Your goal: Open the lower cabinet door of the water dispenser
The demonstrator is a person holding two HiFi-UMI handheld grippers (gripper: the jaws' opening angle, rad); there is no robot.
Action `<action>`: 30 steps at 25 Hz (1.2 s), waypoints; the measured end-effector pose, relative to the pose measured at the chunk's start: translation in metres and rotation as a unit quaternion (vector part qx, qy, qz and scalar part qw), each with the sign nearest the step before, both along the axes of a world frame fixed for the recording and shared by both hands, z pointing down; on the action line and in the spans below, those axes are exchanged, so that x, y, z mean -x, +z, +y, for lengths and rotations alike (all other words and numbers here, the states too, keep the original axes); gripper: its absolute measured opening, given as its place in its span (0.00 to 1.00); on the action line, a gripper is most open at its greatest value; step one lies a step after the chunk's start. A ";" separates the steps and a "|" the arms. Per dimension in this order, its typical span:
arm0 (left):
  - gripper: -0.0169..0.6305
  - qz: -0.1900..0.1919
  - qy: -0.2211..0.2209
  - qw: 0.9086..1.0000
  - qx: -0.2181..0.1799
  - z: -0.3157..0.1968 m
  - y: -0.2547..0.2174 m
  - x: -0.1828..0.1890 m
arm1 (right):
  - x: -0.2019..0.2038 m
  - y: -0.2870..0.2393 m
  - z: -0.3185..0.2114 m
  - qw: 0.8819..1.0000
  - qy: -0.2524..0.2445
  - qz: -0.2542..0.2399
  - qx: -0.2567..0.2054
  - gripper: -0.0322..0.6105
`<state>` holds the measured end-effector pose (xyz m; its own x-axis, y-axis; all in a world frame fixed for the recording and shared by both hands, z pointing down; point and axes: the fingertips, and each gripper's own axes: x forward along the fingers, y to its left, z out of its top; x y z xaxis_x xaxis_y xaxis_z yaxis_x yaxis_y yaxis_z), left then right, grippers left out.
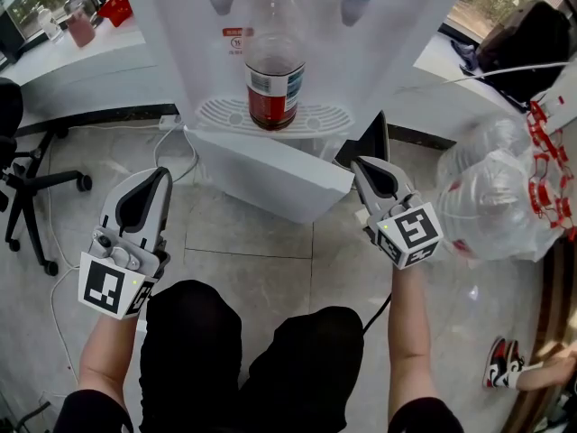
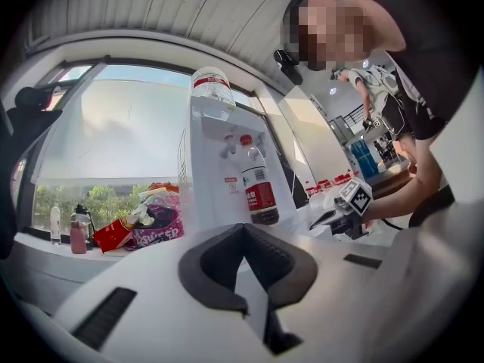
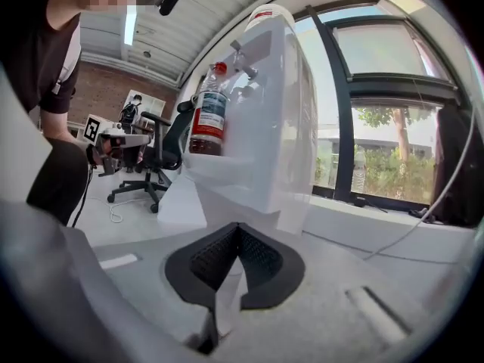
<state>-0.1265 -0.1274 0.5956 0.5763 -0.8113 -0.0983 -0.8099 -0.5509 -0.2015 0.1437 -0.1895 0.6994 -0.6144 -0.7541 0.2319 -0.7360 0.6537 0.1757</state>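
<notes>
The white water dispenser (image 1: 361, 52) stands ahead with a red-labelled bottle (image 1: 273, 70) on its drip tray. Its lower cabinet door (image 1: 270, 174) stands swung out towards me, and a dark gap shows at its right side. My right gripper (image 1: 358, 162) is at that free right edge, level with the gap. Its pads (image 3: 227, 252) meet and nothing shows between them, so it is shut; whether it touches the door I cannot tell. My left gripper (image 1: 162, 174) hangs shut over the floor, left of the door and apart from it, with nothing in it.
A black office chair (image 1: 27, 179) stands at the left. A large clear plastic bag (image 1: 491, 197) lies at the right, with a shoe (image 1: 500, 363) below it. A white cable (image 1: 171, 142) runs along the floor by the dispenser's base. My knees are just below the grippers.
</notes>
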 end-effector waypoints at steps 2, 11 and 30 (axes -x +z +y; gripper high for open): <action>0.04 0.006 0.004 1.000 0.000 -0.001 -0.001 0.000 | 0.009 0.000 0.009 1.000 -0.019 0.011 0.004 0.05; 0.04 0.012 0.002 1.000 -0.004 0.000 -0.002 0.008 | 0.056 -0.004 0.061 0.991 -0.136 0.008 0.007 0.05; 0.04 0.007 -0.032 0.999 0.003 0.014 -0.001 0.045 | 0.173 0.011 0.155 0.914 -0.391 0.079 0.075 0.05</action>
